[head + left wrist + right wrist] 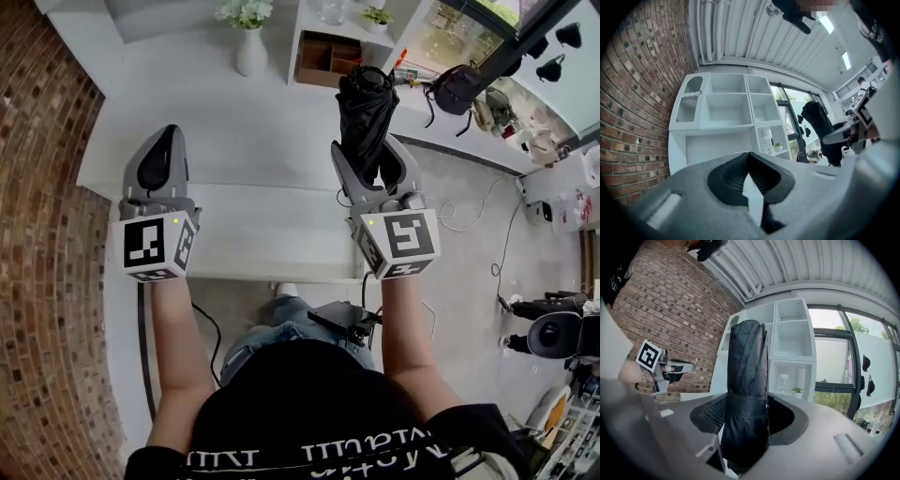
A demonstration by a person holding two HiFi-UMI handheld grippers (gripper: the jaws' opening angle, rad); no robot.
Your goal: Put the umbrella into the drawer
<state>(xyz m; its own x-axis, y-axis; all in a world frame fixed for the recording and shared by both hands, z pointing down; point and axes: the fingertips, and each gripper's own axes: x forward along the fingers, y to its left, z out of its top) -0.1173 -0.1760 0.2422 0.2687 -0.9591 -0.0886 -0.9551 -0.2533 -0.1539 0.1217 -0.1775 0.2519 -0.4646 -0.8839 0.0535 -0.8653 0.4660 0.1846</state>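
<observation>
Right gripper [743,420] clamps the folded black umbrella [747,357] near its lower end, long axis upright across level jaws. Left gripper [750,171], pinched together and empty, hovers alongside, facing the white cabinet [262,234]; no drawer shows.

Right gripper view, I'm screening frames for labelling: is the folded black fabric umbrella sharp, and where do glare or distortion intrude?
Right gripper view: folded black fabric umbrella sharp, tall window blown out bright, white shelves bowed by fisheye. Left gripper view: near jaws soft, red brick wall curved. Head view: soft, even light.
</observation>
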